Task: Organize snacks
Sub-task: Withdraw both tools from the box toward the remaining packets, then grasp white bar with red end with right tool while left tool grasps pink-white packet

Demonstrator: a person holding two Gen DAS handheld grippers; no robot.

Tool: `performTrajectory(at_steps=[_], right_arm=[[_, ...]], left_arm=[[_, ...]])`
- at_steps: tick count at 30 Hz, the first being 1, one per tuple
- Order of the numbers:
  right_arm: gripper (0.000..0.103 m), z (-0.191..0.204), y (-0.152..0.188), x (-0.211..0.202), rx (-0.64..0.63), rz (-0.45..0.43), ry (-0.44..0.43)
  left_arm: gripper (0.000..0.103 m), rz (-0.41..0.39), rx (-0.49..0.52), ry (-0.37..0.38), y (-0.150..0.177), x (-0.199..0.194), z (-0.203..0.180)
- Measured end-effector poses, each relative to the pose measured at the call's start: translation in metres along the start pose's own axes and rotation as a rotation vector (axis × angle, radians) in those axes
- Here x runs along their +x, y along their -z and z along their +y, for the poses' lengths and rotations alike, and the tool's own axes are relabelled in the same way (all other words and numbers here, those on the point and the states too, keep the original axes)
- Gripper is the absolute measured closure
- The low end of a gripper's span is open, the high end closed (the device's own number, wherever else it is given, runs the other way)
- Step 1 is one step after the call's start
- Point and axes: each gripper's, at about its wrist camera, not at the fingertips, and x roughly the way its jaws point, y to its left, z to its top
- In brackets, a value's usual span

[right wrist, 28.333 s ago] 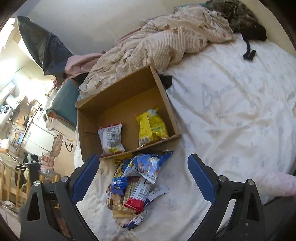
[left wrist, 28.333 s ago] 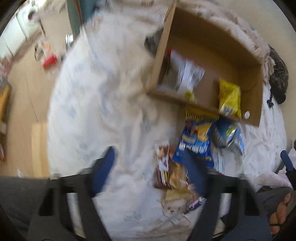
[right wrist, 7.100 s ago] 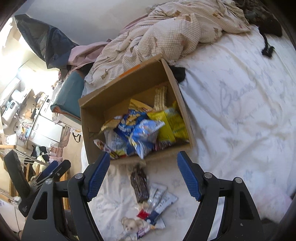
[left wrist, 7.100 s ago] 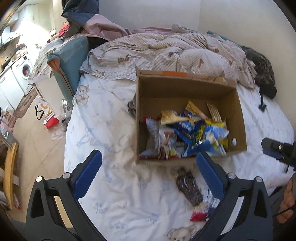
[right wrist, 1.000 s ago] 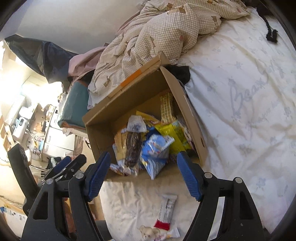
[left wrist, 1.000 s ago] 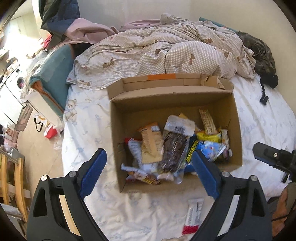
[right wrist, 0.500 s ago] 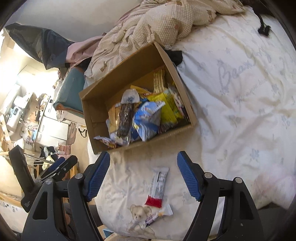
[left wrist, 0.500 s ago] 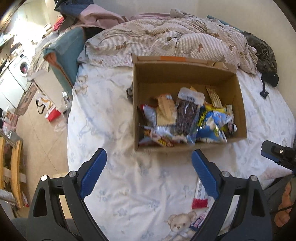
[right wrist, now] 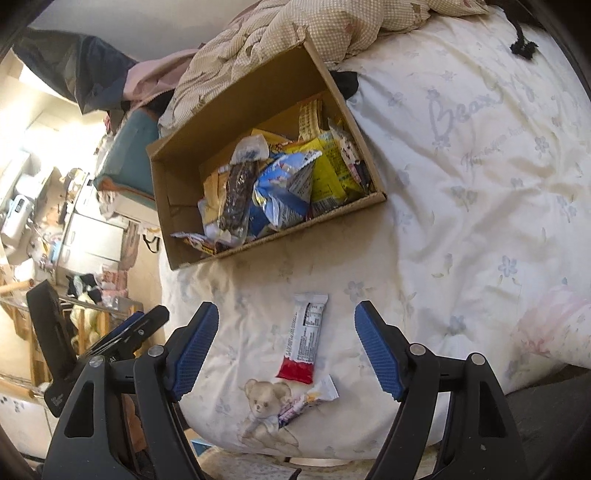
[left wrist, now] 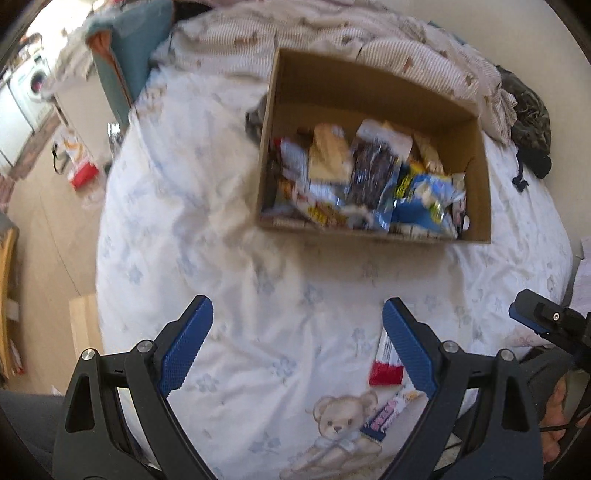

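Note:
An open cardboard box (left wrist: 476,184) (right wrist: 177,229) on the bed holds several snack packets. Two snack bars lie on the sheet in front of it: a white bar with a red end (right wrist: 305,339) (left wrist: 385,363) and a smaller white bar (right wrist: 308,400) (left wrist: 388,415) by the printed teddy bear. My right gripper (right wrist: 286,343) is open and empty, its jaws on either side of the white and red bar, above it. My left gripper (left wrist: 297,347) is open and empty over bare sheet, left of the bars.
A checked duvet (right wrist: 295,33) is bunched behind the box. A teal cushion (left wrist: 125,55) sits at the bed's left edge, with floor (left wrist: 48,221) and clutter beyond. A dark garment (left wrist: 528,122) lies at the far right. A pink cloth (right wrist: 546,325) lies on the right.
Both grippers have pulled back and lowered toward the near sheet. The box now sits farther off, and the two bars lie closer below the right gripper.

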Motion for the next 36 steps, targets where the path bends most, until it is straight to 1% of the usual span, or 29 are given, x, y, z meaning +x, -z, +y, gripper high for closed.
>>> performTrajectory(at_steps=[2,3,8,10,12,16,17,18,20,21,23,24,28,31,34,36], right_arm=[[0.024,-0.002,0.002,0.005,0.003,0.018,0.018],[0.024,-0.004,0.004,0.011,0.012,0.044,0.034],[0.024,-0.008,0.023,0.055,0.041,0.252,0.062],[0.024,-0.007,0.036,0.074,0.041,0.315,0.085],[0.024,-0.006,0.044,0.089,0.035,0.352,0.111],[0.025,0.005,0.041,0.11,0.011,0.354,0.117],[0.03,0.009,0.04,0.115,-0.002,0.351,0.122],[0.033,0.014,0.039,0.122,-0.021,0.35,0.133],[0.045,0.02,0.039,0.136,-0.062,0.354,0.168],[0.047,0.022,0.038,0.142,-0.078,0.357,0.2],[0.068,0.024,0.038,0.146,-0.112,0.347,0.249],[0.07,0.026,0.037,0.145,-0.134,0.34,0.258],[0.071,0.026,0.029,0.119,-0.128,0.296,0.202],[0.071,0.028,0.022,0.092,-0.107,0.263,0.142],[0.071,0.023,0.016,0.066,-0.103,0.225,0.118],[0.071,0.017,0.013,0.056,-0.109,0.205,0.133]], left_arm=[[0.012,0.009,-0.022,-0.01,0.004,0.003,0.005],[0.012,0.015,-0.033,-0.019,0.005,0.004,0.008],[0.012,0.027,-0.073,-0.035,0.004,0.006,0.016],[0.012,0.03,-0.084,-0.029,0.003,0.006,0.017],[0.012,0.026,-0.085,-0.025,0.003,0.006,0.016],[0.012,0.015,-0.065,-0.031,0.001,0.004,0.012],[0.012,0.013,-0.063,-0.032,0.001,0.004,0.012],[0.012,0.01,-0.061,-0.034,0.0,0.003,0.012],[0.012,0.006,-0.057,-0.042,-0.001,0.004,0.011],[0.012,0.006,-0.052,-0.048,-0.001,0.004,0.011],[0.012,0.009,-0.044,-0.056,0.0,0.006,0.011],[0.012,0.014,-0.042,-0.059,0.0,0.007,0.011],[0.012,0.038,-0.039,-0.044,0.002,0.011,0.011],[0.012,0.063,0.0,-0.029,0.006,0.015,0.0],[0.012,0.123,0.111,-0.009,0.015,0.026,-0.023],[0.012,0.168,0.208,-0.003,0.025,0.036,-0.042]])
